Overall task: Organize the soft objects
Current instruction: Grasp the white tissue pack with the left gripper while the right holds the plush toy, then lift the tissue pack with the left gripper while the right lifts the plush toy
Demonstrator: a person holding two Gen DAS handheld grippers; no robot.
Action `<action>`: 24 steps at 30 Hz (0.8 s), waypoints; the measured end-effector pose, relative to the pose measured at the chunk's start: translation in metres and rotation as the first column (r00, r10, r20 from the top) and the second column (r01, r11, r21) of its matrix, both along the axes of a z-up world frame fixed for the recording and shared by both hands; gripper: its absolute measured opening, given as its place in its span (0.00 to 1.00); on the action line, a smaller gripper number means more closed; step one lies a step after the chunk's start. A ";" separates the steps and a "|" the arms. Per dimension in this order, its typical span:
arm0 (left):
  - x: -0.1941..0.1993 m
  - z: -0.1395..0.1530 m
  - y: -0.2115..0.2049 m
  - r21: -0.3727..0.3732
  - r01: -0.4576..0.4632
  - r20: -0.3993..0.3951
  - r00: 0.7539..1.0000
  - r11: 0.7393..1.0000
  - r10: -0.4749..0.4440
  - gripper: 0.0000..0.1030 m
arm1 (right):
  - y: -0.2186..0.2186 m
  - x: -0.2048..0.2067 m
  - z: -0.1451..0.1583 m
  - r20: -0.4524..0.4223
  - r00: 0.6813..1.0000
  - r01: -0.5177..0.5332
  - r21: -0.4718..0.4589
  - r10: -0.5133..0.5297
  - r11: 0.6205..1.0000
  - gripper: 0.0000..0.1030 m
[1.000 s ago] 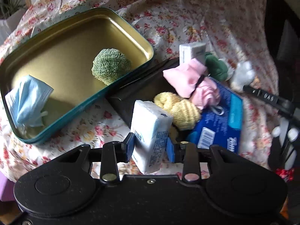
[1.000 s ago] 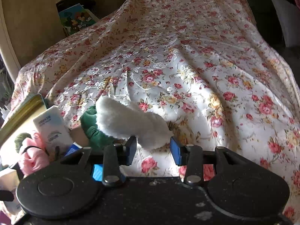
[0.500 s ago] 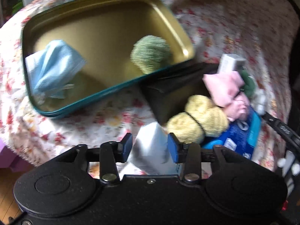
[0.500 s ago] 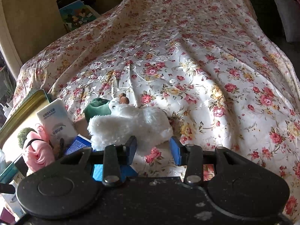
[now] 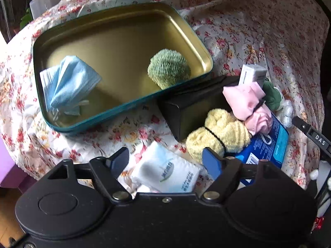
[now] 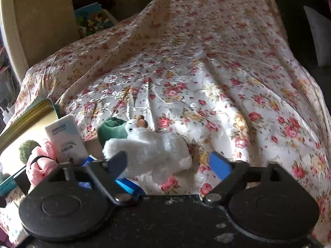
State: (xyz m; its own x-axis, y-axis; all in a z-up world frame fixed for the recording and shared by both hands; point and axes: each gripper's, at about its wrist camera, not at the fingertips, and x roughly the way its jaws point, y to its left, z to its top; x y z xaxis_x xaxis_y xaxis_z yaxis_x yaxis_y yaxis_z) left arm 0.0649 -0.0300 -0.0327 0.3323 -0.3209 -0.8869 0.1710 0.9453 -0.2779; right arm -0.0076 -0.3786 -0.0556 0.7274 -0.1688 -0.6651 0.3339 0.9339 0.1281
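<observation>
Tissue pack (image 5: 165, 172) sits low centre in the left wrist view, flat on the floral cloth (image 5: 132, 130), right between my left claw (image 5: 166, 161) fingers but not touched: jaws opening, pads clear of it on both sides. Its long axis runs diagonally, lower left to upper right of frame. Tin tray (image 5: 204, 51) lies up and left of the claw w/ a blue mask (image 5: 68, 82) and green scrubber (image 5: 168, 68) inside. Yellow towel roll (image 5: 219, 137) is just right of the claw, pink cloth (image 5: 248, 101) above it, both by the black box (image 5: 186, 111). I'd say the tray is the goal, so next reach goes up-left.

Right wrist view: white plush (image 6: 153, 150) lies lower centre on the cloth, long axis approx. across the frame, between my right claw (image 6: 167, 163) fingers; jaws opening, left finger at its fur, right one well clear. Only this view shows the plush whole and a 2nd tissue pack (image 6: 65, 138) face-on; only the left view shows the tray's contents fully.
</observation>
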 end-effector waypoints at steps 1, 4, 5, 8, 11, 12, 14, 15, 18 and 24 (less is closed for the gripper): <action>-0.002 0.000 0.000 0.002 -0.002 -0.001 1.000 1.000 0.002 0.74 | 0.002 0.002 0.001 0.003 1.000 -0.012 -0.002 0.012 1.000 0.90; -0.008 -0.001 -0.002 0.015 0.002 0.006 1.000 1.000 -0.002 0.74 | 0.009 0.008 0.004 0.012 0.999 -0.030 0.002 0.030 1.000 0.94; -0.009 -0.001 -0.002 0.016 0.005 0.005 1.000 1.000 -0.005 0.74 | 0.012 0.011 0.005 0.018 0.999 -0.037 0.004 0.037 0.999 0.95; -0.013 -0.002 -0.008 0.022 0.022 0.000 1.000 1.000 -0.022 0.74 | 0.024 0.023 0.003 0.006 0.998 -0.058 -0.037 0.058 0.998 0.96; -0.016 -0.004 -0.012 0.027 0.042 -0.011 0.999 0.999 -0.042 0.74 | 0.033 0.032 -0.003 -0.033 0.998 -0.049 -0.125 0.045 0.991 0.95; -0.017 -0.005 -0.013 0.023 0.051 -0.018 0.999 0.998 -0.050 0.74 | 0.032 0.033 -0.005 -0.043 0.999 -0.033 -0.148 0.027 0.988 0.95; -0.018 -0.007 -0.015 0.024 0.060 -0.027 0.998 0.998 -0.059 0.74 | 0.022 0.030 -0.004 -0.042 0.999 0.015 -0.148 -0.022 0.989 0.95; -0.018 -0.008 -0.015 0.029 0.062 -0.029 0.998 0.998 -0.061 0.75 | 0.016 0.027 -0.002 -0.039 0.998 0.039 -0.137 -0.044 0.990 0.95; -0.018 -0.010 -0.017 0.029 0.067 -0.039 0.997 0.997 -0.065 0.76 | -0.009 0.014 0.001 -0.039 0.989 0.138 -0.127 -0.144 0.982 0.95; -0.011 -0.016 -0.022 0.020 0.034 -0.055 0.998 0.999 -0.033 0.78 | -0.047 -0.016 0.003 -0.059 0.963 0.257 -0.116 -0.264 0.960 0.95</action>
